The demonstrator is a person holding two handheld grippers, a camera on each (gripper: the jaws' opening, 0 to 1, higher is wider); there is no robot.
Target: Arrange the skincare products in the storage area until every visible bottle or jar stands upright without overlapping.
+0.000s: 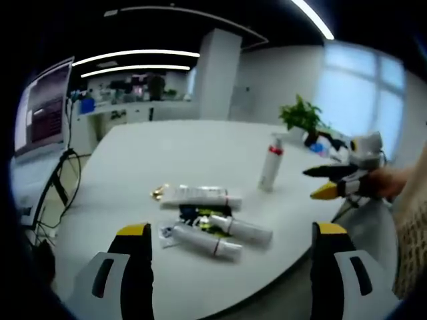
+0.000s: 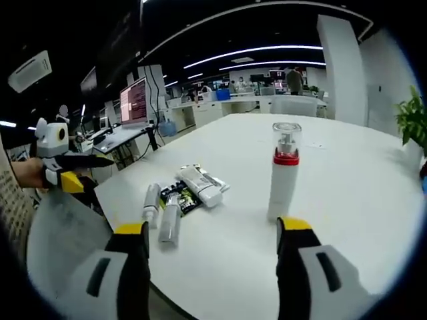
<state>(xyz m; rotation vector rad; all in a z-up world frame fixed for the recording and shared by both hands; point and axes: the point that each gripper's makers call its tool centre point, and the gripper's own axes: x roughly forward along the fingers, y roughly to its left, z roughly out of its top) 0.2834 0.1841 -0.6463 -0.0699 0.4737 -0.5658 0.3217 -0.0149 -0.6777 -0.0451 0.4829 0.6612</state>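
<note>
Left gripper (image 1: 230,233) is hovering with jaws spread apart, nothing between them. Directly ahead of it, three tubes (image 1: 207,223) are lying flat on the white counter (image 1: 133,167), bunched around a dark sachet (image 1: 197,215). Beyond them, to the right, the pump bottle (image 1: 271,163) is standing upright, well apart from the tubes. Right gripper (image 2: 212,230) is likewise hanging with jaws wide, empty; the pump bottle (image 2: 283,172) is standing just ahead of its right jaw, tubes (image 2: 170,213) lying ahead-left. A potted plant (image 1: 303,117) is sitting past the bottle.
</note>
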